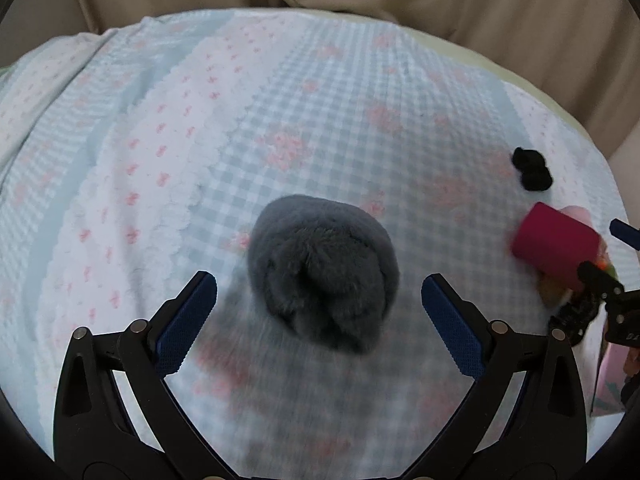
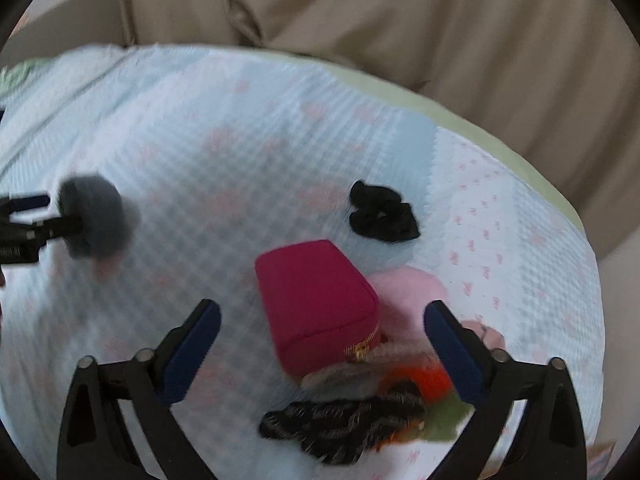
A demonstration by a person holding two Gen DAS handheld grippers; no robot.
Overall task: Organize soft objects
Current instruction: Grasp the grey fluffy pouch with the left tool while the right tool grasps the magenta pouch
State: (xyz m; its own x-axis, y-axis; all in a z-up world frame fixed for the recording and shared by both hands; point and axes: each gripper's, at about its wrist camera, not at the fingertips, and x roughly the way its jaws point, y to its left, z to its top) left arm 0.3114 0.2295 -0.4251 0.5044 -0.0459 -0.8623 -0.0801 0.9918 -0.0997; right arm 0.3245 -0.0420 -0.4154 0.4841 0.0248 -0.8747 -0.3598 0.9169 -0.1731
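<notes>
Lying lengthwise away from the spread right tool [image 2: 322, 322], magenta pouch [image 2: 316, 308] shows its zipper nearest.

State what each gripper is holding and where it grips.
Nothing is held. The left gripper is open around the grey fuzzy item; the right gripper is open over the magenta pouch.

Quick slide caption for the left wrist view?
Open left gripper poised over grey fluffy bundle on checked blanket.

Both grippers [image 1: 319, 294] [image 2: 322, 320] — jaws wide, empty
</notes>
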